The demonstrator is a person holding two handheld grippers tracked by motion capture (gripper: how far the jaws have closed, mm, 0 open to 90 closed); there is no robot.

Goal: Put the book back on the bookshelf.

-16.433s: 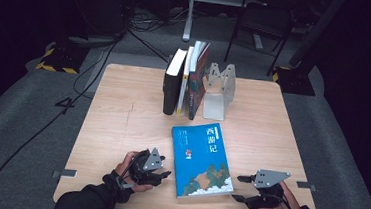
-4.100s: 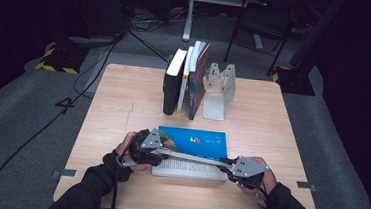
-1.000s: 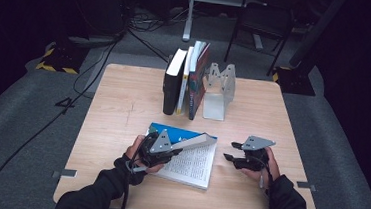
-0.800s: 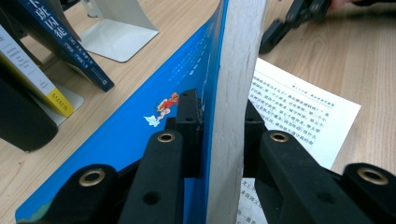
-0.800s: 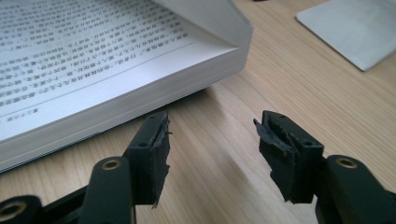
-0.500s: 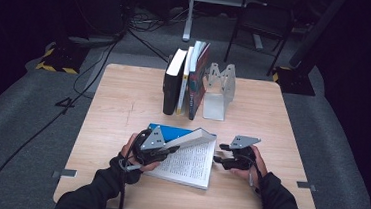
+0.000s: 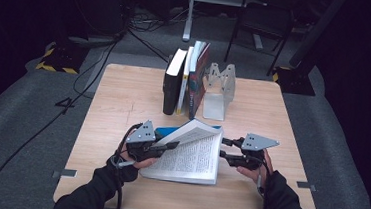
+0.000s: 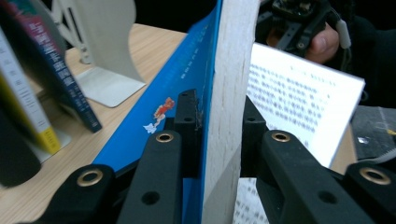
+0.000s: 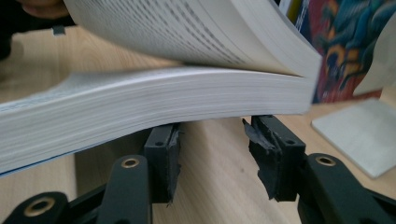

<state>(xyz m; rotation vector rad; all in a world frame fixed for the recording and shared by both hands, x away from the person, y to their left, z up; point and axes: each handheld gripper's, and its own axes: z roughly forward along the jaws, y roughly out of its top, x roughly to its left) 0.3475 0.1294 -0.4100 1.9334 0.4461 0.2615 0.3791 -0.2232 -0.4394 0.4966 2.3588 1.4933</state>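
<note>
On wooden table, dark room: left gripper clamps book; right gripper closing, empty.

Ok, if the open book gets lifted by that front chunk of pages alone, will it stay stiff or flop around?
Probably floppy: the book is a paperback, and its pages already bow where they fan apart. The left tongs pinch only the cover and a sheaf of pages, so the loose half would likely sag and swing. It looks thick, so fairly heavy; the grip might slip or strain the spine.
</note>
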